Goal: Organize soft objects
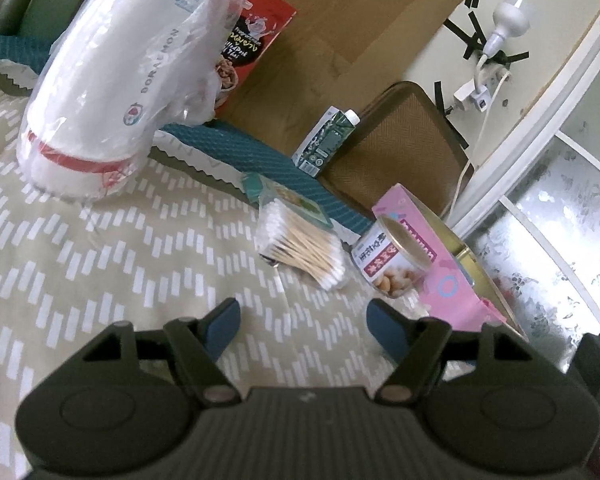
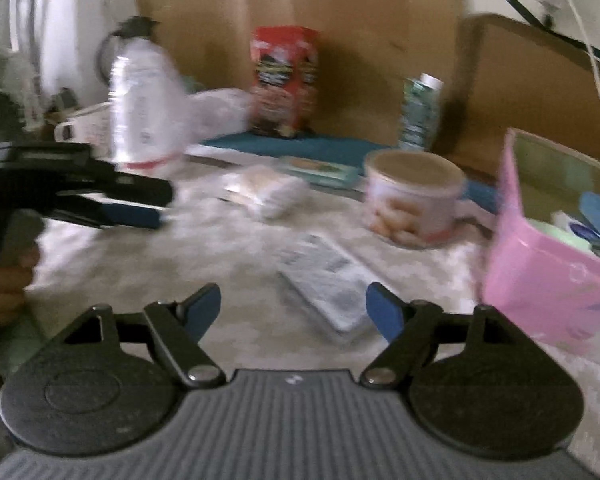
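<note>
Hovering low over the patterned bedspread (image 1: pixel 80 260), both grippers stood empty. The left gripper (image 1: pixel 302 320) had its jaws apart with nothing between them, and the pack of cotton swabs (image 1: pixel 300 248) lay just ahead of it, a little to the right. The right gripper (image 2: pixel 293 307) was also wide open, with a flat wrapped packet (image 2: pixel 324 280) lying just ahead, between its fingers but not touched. The pink box (image 2: pixel 540 280) stood to its right, already with some things inside.

I judged that the step was reaching for the next soft thing. The next move would call for lowering the jaws around the packet, then closing gently.

The right view was blurred, so the packet's label was unreadable. The box was cut off at the edge.
</note>
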